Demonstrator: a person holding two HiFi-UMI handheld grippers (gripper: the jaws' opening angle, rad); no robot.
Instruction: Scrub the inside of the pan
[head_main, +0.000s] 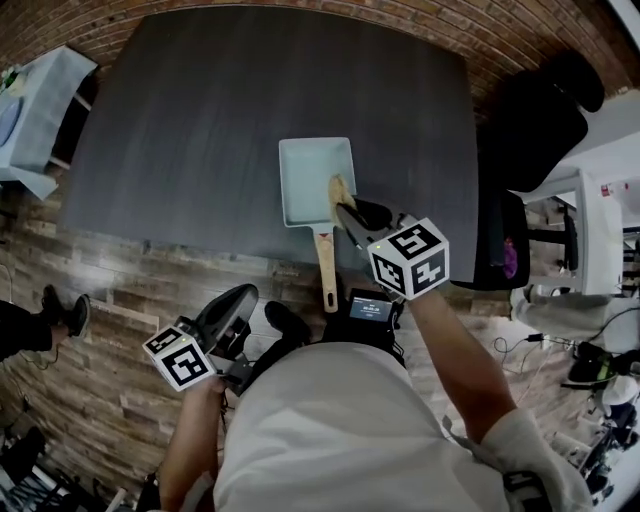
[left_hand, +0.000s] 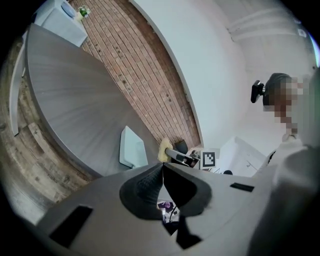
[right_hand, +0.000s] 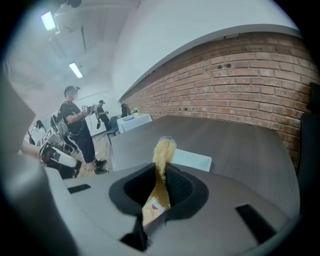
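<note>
Right claw (head_main: 346, 211) grips sponge (head_main: 338, 187) at pan (head_main: 308, 172) right rim

Matt pale pan (head_main: 315, 180), wooden handle (head_main: 326, 265), dark woodgrain table (head_main: 200, 120).

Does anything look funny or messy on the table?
Nothing is spilled or broken. One odd thing: the pan has a wooden handle that sticks out past the near edge of the table, over the floor. The left gripper, shut and empty, is off the table and not holding the pan.
</note>
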